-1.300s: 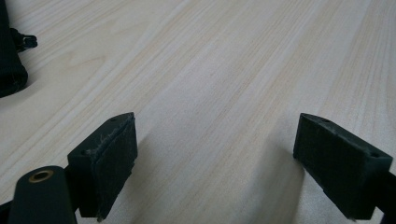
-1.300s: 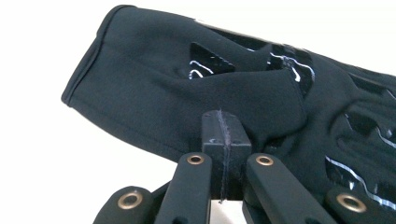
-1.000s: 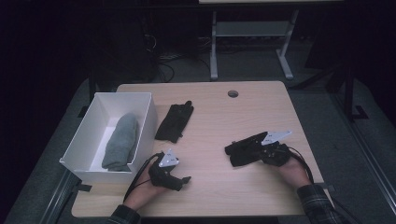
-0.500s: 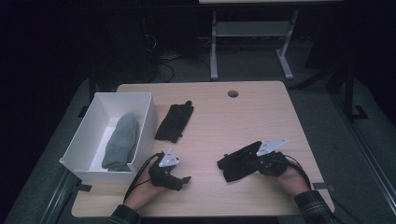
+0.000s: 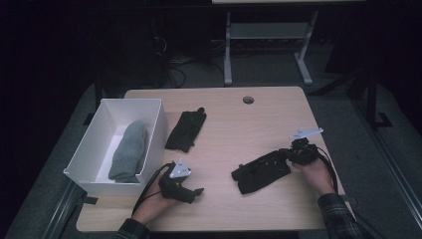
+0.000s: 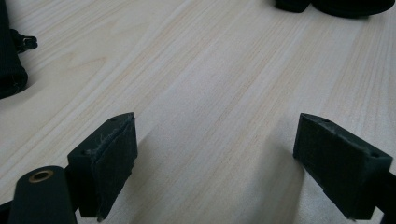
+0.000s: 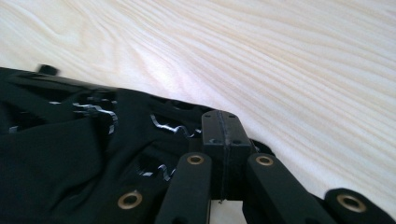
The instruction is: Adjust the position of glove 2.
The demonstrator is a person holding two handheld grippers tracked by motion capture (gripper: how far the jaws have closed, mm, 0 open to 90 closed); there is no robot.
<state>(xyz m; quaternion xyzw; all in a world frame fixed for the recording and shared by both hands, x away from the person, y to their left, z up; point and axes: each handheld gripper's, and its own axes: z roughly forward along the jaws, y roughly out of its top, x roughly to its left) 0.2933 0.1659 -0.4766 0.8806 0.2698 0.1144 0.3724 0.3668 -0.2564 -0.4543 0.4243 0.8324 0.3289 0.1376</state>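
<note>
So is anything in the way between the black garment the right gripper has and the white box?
Mostly open tabletop. The right gripper is shut on the black garment. Toward the white box, the left gripper rests, jaws open, near the box's front corner, and a second black garment lies beside the box wall.

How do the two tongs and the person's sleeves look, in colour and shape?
Both tongs, left and right, are black, each with a grey three-cornered plate on top and a thin black cable trailing back past the hand. The jaws are blocky, with brass-coloured rivets on their arms. The sleeves are dark with a plaid pattern.
</note>
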